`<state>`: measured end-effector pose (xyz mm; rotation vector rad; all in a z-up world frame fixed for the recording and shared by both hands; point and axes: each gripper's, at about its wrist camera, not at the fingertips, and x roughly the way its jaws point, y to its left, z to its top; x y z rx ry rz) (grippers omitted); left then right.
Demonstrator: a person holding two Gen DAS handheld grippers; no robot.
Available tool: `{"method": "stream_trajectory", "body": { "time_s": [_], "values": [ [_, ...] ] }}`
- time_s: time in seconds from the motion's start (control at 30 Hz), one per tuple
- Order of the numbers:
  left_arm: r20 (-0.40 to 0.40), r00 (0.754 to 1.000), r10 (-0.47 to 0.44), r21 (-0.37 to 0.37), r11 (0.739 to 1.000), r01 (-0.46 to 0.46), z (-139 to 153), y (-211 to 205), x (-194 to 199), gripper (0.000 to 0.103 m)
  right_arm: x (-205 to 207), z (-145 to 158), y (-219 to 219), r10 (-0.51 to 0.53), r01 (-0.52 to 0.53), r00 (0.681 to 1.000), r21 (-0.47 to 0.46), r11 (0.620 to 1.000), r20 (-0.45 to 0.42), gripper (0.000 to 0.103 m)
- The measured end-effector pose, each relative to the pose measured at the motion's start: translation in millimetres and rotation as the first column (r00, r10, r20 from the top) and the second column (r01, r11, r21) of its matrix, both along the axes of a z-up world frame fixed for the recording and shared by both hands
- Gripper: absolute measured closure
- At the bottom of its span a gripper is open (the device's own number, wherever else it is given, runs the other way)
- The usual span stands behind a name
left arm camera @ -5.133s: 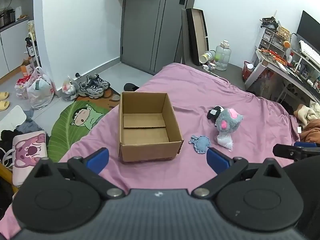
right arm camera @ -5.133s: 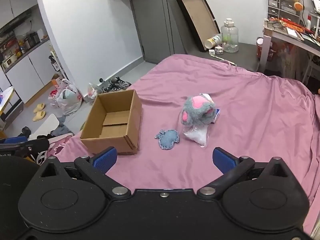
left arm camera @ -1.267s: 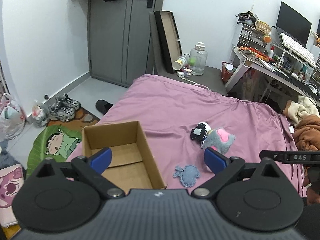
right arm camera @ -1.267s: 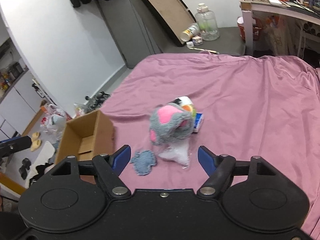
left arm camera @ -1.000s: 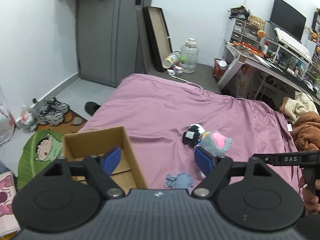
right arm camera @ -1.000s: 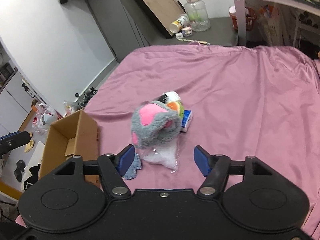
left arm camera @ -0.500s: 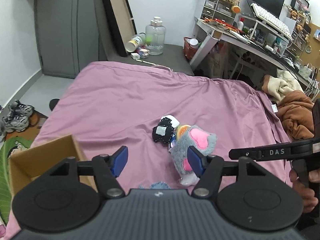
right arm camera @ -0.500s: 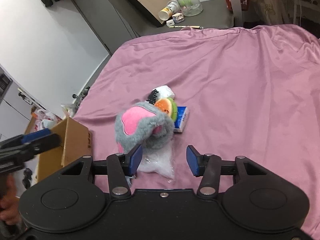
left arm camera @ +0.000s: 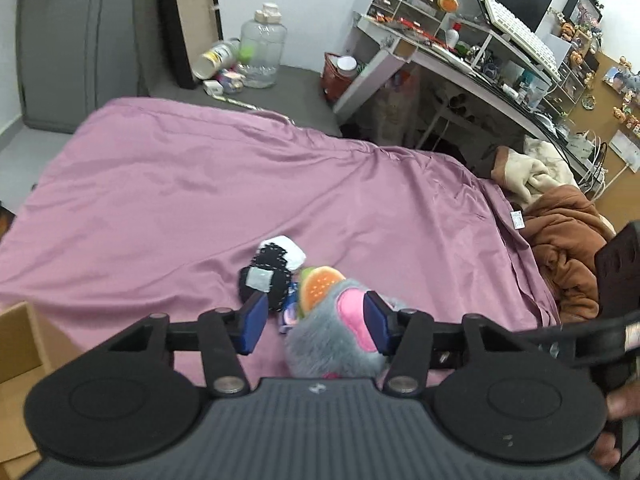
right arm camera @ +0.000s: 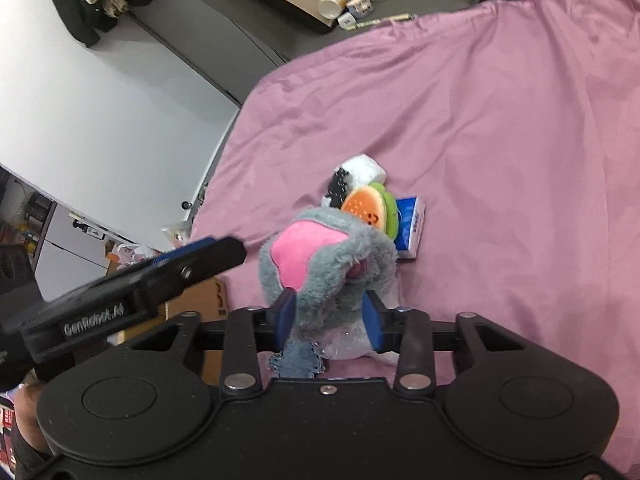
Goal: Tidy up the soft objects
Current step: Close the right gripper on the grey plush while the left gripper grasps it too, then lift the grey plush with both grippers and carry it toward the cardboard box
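Grey plush toy (right arm camera: 324, 264) with pink patches is sat on the pink bedsheet (right arm camera: 520, 120), right in the middle of a little pile of soft stuff. The right gripper (right arm camera: 327, 318) is closed in around its lower body, both blue pads pressed into the fur, so it looks gripped. A clear plastic bag (right arm camera: 352, 344) is seen under the plush, and a small blue fabric piece (right arm camera: 296, 362) is tucked just below the gripper.

Behind the plush, an orange-and-green burger plush (right arm camera: 370, 210) is leaned against it, with a black-and-white plush (right arm camera: 354, 178) just beyond, and a blue-and-white packet (right arm camera: 410, 226) beside the burger.

The left gripper (left arm camera: 316, 318) is held partly open. Its right pad is seen against the plush's pink patch (left arm camera: 352, 316), its left pad near the black-and-white plush (left arm camera: 272, 276); actual contact can't be told from here.

A cardboard box (left arm camera: 16, 344) is caught at the left edge of the left view. A brown blanket (left arm camera: 568, 248) is bunched at the far right of the bed.
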<state>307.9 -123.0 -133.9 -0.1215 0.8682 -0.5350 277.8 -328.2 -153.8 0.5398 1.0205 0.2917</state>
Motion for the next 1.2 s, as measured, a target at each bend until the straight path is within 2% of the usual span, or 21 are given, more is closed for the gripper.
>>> {"method": "stream_trajectory", "body": {
  "time_s": [0.2,0.33,0.43,0.47,0.67,0.87,1.2],
  "values": [
    [-0.068,0.997,-0.03,-0.056,0.998,0.026,-20.3,-8.0,14.8,0.055,3.0,-10.5,3.0,0.005,-0.004,1.0,0.038,0.999,-0.014,0.07],
    [-0.119,0.992,-0.05,-0.102,0.994,0.038,-30.2,-9.9,20.8,0.055,2.8,-12.7,3.0,-0.002,0.002,1.0,0.032,0.999,0.0,0.078],
    [-0.148,0.987,-0.056,-0.133,0.99,0.036,-36.2,-10.3,21.3,0.063,1.0,-14.7,-1.5,-0.03,0.03,1.0,0.026,0.999,-0.002,0.089],
    [-0.149,0.987,-0.063,-0.142,0.989,0.042,-37.2,-11.1,19.9,0.067,-0.5,-15.3,-4.6,-0.045,0.045,0.999,0.033,0.998,-0.003,0.089],
    [-0.175,0.983,-0.061,-0.196,0.98,0.026,-39.6,-8.6,16.1,0.074,-6.6,-20.1,-16.3,-0.084,0.084,0.996,0.081,0.993,-0.009,0.093],
    [-0.141,0.988,-0.059,-0.198,0.98,0.03,-24.8,-3.1,5.1,0.075,-8.4,-4.6,-9.9,-0.065,0.061,0.997,0.087,0.994,0.035,0.093],
    [-0.057,0.998,-0.017,-0.188,0.982,0.006,17.2,21.1,-17.1,0.075,-18.6,31.1,11.9,-0.005,-0.008,0.991,0.097,0.995,0.132,0.093]
  ]
}}
